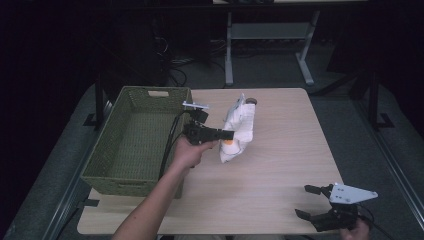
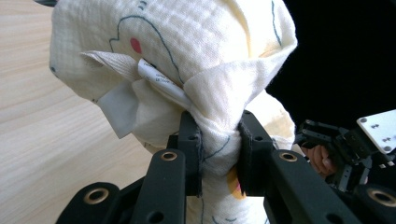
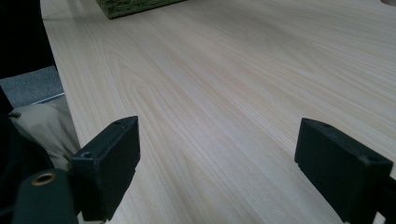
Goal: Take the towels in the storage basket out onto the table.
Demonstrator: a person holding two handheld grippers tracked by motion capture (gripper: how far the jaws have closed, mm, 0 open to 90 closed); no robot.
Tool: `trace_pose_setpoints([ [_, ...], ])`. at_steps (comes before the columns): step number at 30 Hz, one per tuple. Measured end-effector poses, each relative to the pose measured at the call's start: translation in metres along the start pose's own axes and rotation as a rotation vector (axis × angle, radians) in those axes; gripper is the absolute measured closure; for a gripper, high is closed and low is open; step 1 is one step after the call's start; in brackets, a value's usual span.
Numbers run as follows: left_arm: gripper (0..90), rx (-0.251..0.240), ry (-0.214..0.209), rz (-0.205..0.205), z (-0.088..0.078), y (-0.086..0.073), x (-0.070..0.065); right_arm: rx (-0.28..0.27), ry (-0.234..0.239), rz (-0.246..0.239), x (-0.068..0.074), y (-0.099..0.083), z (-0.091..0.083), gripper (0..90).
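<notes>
A cream cloth (image 1: 239, 131) with printed blue outlines and red and orange spots hangs bunched above the middle of the wooden table (image 1: 280, 165). My left gripper (image 1: 228, 135) is shut on a fold of this cloth (image 2: 187, 60), and its black jaws pinch the fabric between them. A white label (image 2: 159, 79) sticks out of the bunch. My right gripper (image 1: 306, 201) rests near the table's front right corner, open, with nothing between its fingers (image 3: 112, 158). The right gripper's far-off shape (image 2: 345, 144) sits at the right edge of the left gripper view.
A green woven basket (image 1: 137, 142) stands on the table's left side, just left of my left hand; its corner (image 3: 135, 7) is at the top of the right gripper view. A small dark round thing (image 1: 251, 101) lies behind the cloth. A table frame (image 1: 270, 45) stands beyond.
</notes>
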State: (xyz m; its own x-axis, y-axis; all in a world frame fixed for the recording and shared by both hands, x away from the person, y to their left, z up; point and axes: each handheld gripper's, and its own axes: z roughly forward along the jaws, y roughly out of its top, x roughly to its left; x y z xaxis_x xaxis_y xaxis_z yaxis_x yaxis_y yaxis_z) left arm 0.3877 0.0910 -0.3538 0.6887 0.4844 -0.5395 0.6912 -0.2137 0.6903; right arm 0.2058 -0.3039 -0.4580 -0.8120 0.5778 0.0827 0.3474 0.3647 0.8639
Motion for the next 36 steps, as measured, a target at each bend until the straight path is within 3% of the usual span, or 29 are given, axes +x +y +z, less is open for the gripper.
trace_pose_setpoints([
  [9, 74.7, 0.013, -0.008, -0.026, 0.023, -0.005, 0.003, -0.004, 0.001, 0.001, 0.0, 0.0, 0.0, 13.8],
  [16, 74.8, 0.037, 0.025, -0.053, 0.042, -0.012, 0.007, -0.005, 0.003, -0.002, 0.0, 0.0, 0.0, 13.8],
  [31, 74.7, 0.075, 0.081, -0.088, 0.062, -0.023, 0.018, -0.004, 0.001, 0.006, 0.0, 0.0, 0.0, 13.8],
  [36, 73.8, 0.074, 0.09, -0.123, 0.072, -0.031, 0.023, -0.003, 0.002, 0.006, 0.0, -0.001, 0.001, 13.8],
])
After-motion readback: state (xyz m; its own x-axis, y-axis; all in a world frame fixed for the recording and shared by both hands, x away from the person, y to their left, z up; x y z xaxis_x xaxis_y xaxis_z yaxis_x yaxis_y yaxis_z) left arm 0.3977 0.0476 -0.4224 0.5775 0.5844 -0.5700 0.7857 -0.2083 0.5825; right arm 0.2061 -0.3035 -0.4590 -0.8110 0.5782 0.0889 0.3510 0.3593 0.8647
